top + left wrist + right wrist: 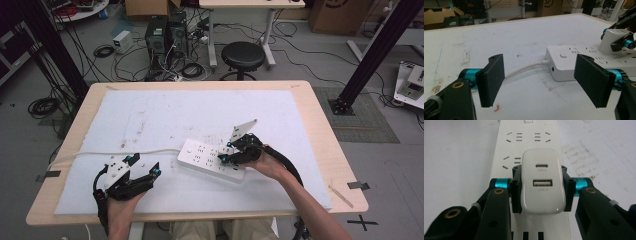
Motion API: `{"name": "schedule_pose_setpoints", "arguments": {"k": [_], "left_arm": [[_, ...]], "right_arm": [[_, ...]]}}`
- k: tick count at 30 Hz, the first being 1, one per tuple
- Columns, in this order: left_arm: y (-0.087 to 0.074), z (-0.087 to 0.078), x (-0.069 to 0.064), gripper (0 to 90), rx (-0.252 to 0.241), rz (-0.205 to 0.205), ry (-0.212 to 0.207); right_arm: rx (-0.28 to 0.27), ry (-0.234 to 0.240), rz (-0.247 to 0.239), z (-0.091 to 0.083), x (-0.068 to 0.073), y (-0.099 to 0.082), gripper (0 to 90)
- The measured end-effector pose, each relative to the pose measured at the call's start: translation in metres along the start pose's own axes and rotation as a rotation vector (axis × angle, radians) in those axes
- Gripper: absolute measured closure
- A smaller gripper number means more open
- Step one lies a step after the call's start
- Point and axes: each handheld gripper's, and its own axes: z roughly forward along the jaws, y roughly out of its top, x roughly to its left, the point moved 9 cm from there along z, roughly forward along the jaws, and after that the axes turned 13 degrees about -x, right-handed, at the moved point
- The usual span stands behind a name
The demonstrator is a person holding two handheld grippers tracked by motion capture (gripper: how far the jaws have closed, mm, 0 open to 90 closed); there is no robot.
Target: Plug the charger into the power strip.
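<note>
A white power strip (200, 155) lies on the white mat (150, 115), its white cable (100, 154) running left off the table. My right gripper (226, 152) is shut on a white USB charger (542, 183), which sits on the power strip (529, 142); its USB-C and USB-A ports face the camera. In the left gripper view the charger (610, 41) stands on the power strip (586, 58) with the right gripper's jaws around it. My left gripper (145, 166) rests open on the mat left of the strip, and nothing lies between its pads (492, 77).
The wooden table (320, 130) borders the mat. Behind it on the floor stand a black stool (243, 56), computer towers (165, 32) and tangled cables. A black frame post (370, 55) rises at the right.
</note>
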Motion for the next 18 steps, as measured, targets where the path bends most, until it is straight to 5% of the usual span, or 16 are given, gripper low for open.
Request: {"name": "schedule_pose_setpoints", "arguments": {"k": [4,10,11,13,14,18], "left_arm": [[-0.001,-0.001,0.0,24.6,-0.002,-0.003,0.003],[-0.001,-0.001,0.0,24.6,-0.001,0.002,-0.002],[-0.001,-0.001,-0.001,24.6,-0.003,0.002,-0.003],[0.0,-0.001,-0.001,24.6,-0.004,0.001,-0.003],[-0.001,-0.001,-0.001,24.6,-0.002,0.002,-0.006],[-0.001,0.0,-0.002,24.6,-0.001,0.0,-0.012]], "right_arm": [[0.023,0.036,0.042,0.0,0.001,-0.004,54.1],[0.003,0.027,0.052,-0.004,0.002,-0.002,39.1],[-0.022,0.006,0.037,-0.008,0.002,0.003,29.9],[-0.027,0.004,0.036,-0.01,0.003,0.003,27.8],[-0.045,-0.035,0.024,-0.013,0.002,0.004,20.2],[-0.063,-0.073,0.027,-0.016,0.002,0.005,19.0]]}}
